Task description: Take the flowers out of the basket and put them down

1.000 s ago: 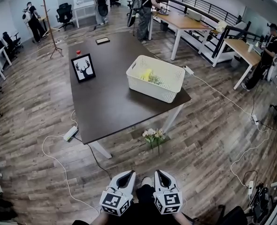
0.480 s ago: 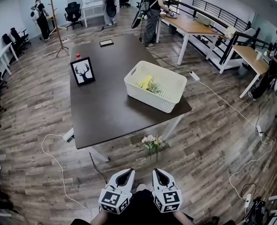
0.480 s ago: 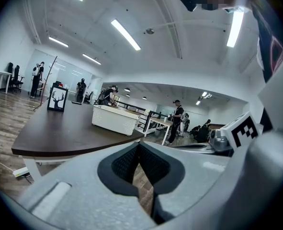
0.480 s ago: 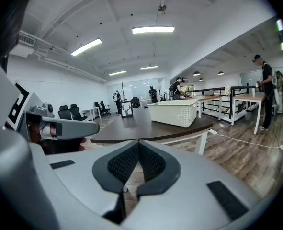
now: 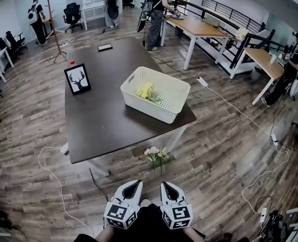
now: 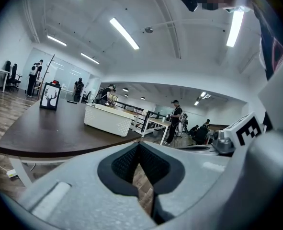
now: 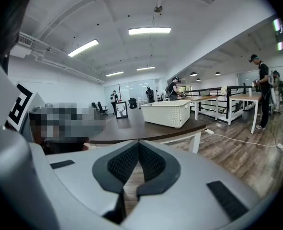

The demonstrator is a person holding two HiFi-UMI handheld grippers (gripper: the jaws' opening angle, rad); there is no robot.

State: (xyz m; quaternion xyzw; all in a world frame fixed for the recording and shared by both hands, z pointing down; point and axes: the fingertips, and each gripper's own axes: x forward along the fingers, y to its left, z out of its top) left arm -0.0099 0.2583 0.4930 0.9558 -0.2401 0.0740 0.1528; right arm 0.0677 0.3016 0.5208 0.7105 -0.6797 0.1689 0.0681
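- Flowers [image 5: 147, 91] are carried by neither gripper. The left gripper [image 5: 134, 185] and the right gripper [image 5: 167, 186] are held side by side at the bottom of the head view, above the floor [image 5: 224, 150]. Each has its jaws pressed together on nothing, as both gripper views confirm.
- A bunch of pale flowers [image 5: 156, 154] lies on the floor just in front of the grippers, beside the near table leg [image 5: 176, 137]. It reads as one share of the task already put down.
- The table [image 5: 98, 120] stands beyond that bunch. The white basket [image 5: 154, 109] sits near its right-hand near corner.
- The yellow flowers rest inside the basket against its far left wall, well apart from both grippers.
- A framed deer picture [image 5: 78, 78] stands upright further back on the table, clear of the basket.
- Step in hand, as judged: the approach to the basket for the remaining flowers.
- The next move calls for closing on the table, spreading one pair of jaws, reaching over the basket rim and pinching the stems, not the blooms.
- Compared with a second ago, the table and basket sit further left in the head view. The grippers remain shut and paired, and both lots of flowers keep their places.
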